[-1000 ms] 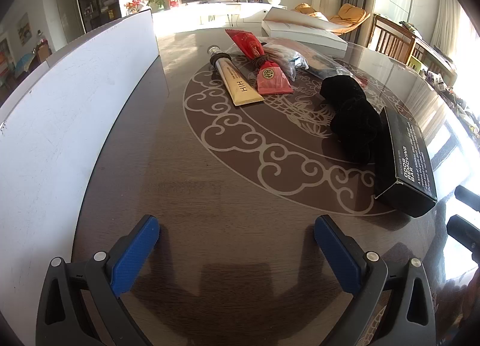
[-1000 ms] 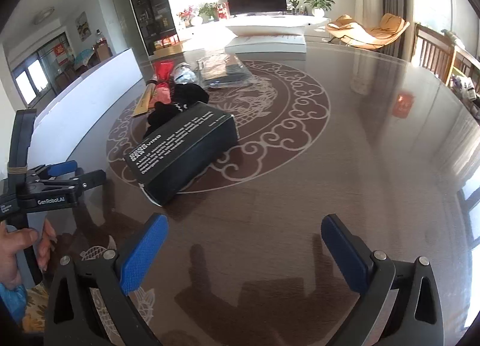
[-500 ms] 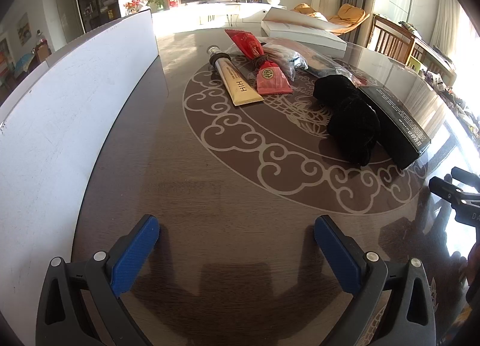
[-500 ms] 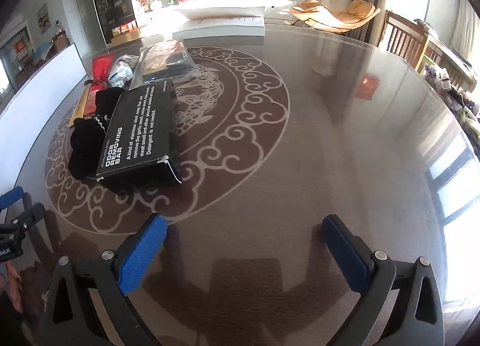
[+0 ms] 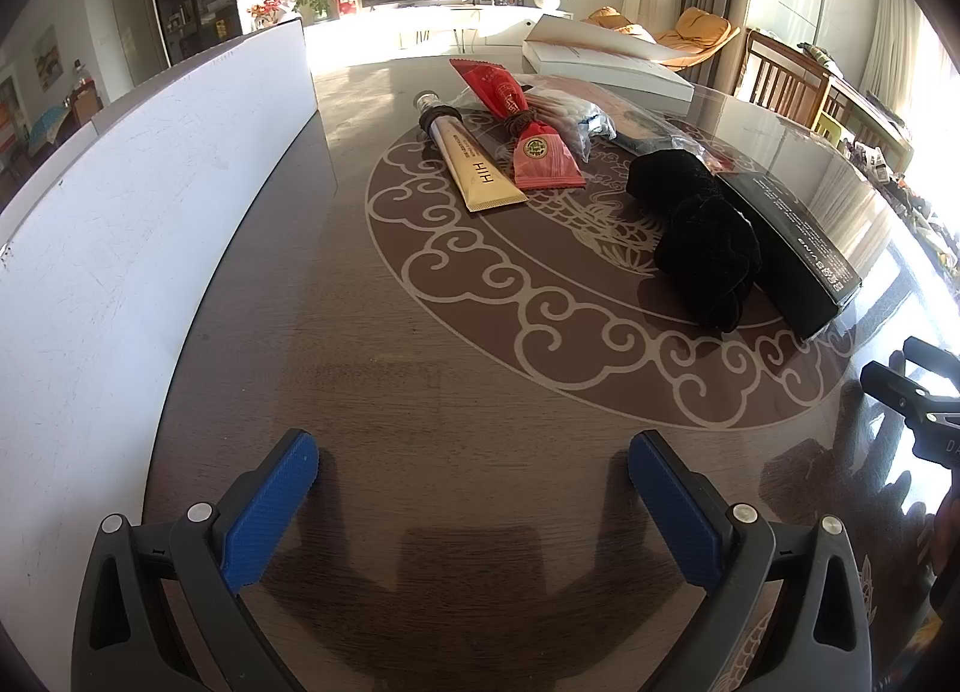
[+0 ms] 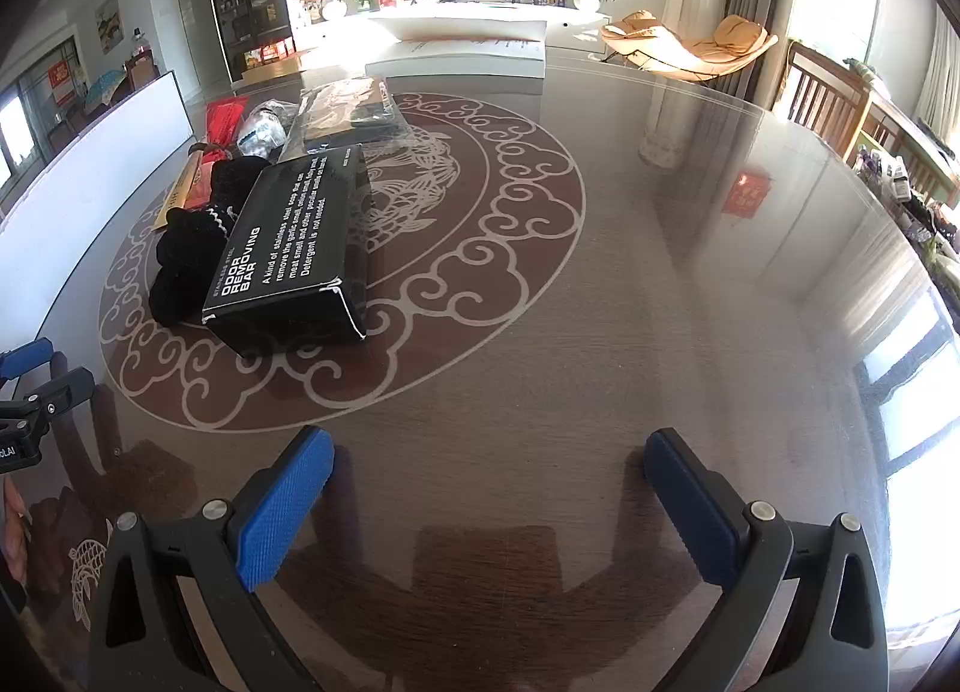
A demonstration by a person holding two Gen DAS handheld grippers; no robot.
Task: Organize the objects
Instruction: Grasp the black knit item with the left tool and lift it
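Note:
A black box [image 6: 294, 248] printed "ODOR REMOVING BAR" lies on the round patterned table [image 6: 600, 332], touching a black cloth bundle [image 6: 192, 248] on its left. Further back lie a beige tube [image 5: 477, 167], a red packet [image 5: 528, 140] and clear plastic bags [image 5: 576, 110]. My left gripper [image 5: 474, 476] is open and empty above bare tabletop, well short of the items. My right gripper [image 6: 486, 476] is open too, empty, just in front and to the right of the box. From the left wrist, the box [image 5: 786, 230] and cloth [image 5: 702, 236] sit at the right.
A long white board [image 5: 120, 212] stands along the table's left edge. A flat white box [image 6: 468, 56] rests at the far edge. A bagged dark item [image 6: 348, 110] lies behind the black box. Each gripper shows at the other view's edge: right gripper [image 5: 918, 410], left gripper [image 6: 36, 392].
The black box has turned and slid away, ending up alongside the black cloth. The right gripper's view has swung toward the table's middle. The left gripper has stayed put.

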